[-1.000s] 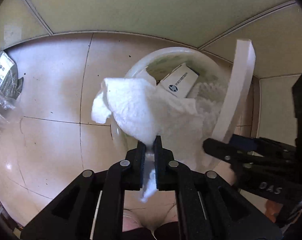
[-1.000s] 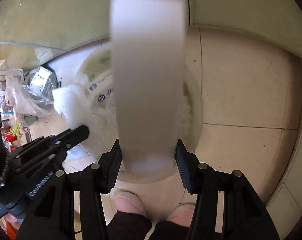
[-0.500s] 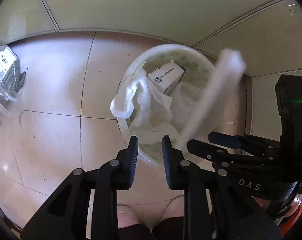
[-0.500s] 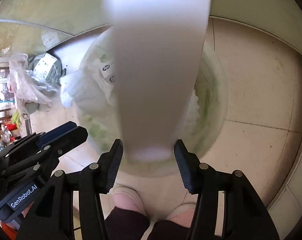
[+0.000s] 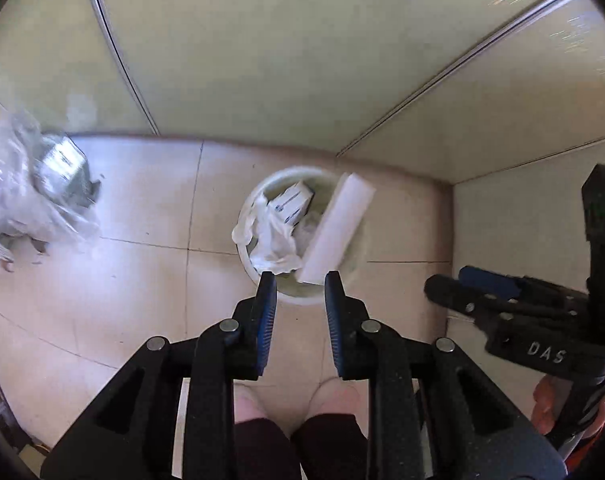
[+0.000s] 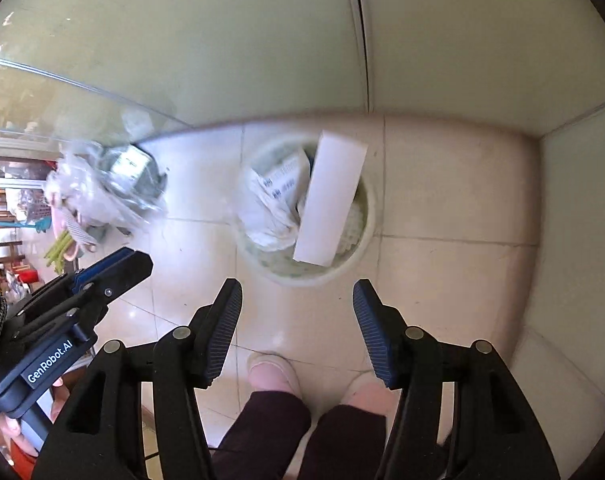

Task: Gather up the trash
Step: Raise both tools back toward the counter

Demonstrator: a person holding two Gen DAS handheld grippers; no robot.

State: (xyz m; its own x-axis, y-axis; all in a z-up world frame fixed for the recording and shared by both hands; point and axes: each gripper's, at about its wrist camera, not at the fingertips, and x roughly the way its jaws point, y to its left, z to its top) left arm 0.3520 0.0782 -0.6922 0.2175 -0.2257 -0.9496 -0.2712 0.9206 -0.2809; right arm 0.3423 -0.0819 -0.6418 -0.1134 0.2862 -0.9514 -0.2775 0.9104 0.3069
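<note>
Floor (image 5: pixel 134 280): pale, glossy square tiles, meeting green-tinted wall panels (image 5: pixel 262 60) at the far edge.
Plastic bags (image 6: pixel 102 192): a crumpled clear heap on the floor, well apart from the bin on its left; their number cannot be told.
Trash bin (image 6: pixel 362 240): one round, pale bin standing on the floor near the corner, seen from above.
Foam strip (image 6: pixel 330 200): one long, flat white piece, leaning tilted across the bin, its upper end past the far rim.
Tissue (image 5: pixel 274 240): one crumpled white wad, lying in the bin and draped over the left rim.
Box (image 5: pixel 292 202): one small white carton with dark print, inside the bin beside the tissue.
Left gripper (image 5: pixel 300 280): jaws apart with a narrow gap, nothing between the blue pads, above the bin.
Right gripper (image 6: pixel 296 292): jaws have just been opening and stand wide, empty, above the bin.
Feet (image 6: pixel 274 372): two pink slippers, dark trouser legs above them.
</note>
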